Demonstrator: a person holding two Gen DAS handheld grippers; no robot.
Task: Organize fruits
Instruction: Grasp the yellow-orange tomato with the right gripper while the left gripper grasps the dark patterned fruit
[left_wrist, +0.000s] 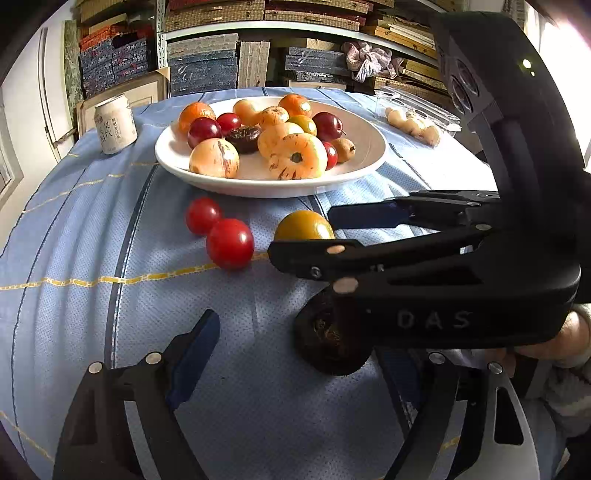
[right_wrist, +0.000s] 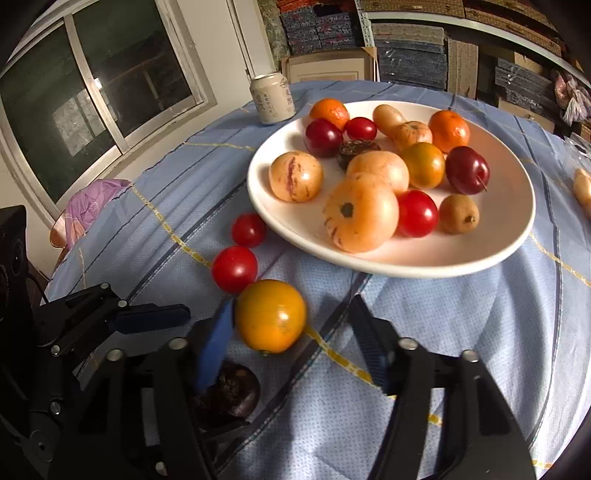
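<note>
1. Starting at the left, the left gripper (left_wrist: 291, 332) is seen with jaws wide and nothing gripped. A dark fruit (left_wrist: 328, 343) lies on the cloth (right_wrist: 443, 332) between its fingers.
2. Two red fruits (right_wrist: 234, 269) lie side by side, the nearer one just beside the yellow fruit (right_wrist: 271, 315); a sideways nudge is to be avoided.
3. The right gripper (right_wrist: 291, 306) is held half-narrowed around the yellow fruit, which still rests on the cloth. One pad (right_wrist: 214, 347) is at its side and the other stands apart, so no grip is made. The fruit sits near the tips; a deeper reach and gentle squeeze are advised.
4. The plate (right_wrist: 498, 206) is crowded, with bare room along its right side. Its rim must be cleared on the lift.
</note>
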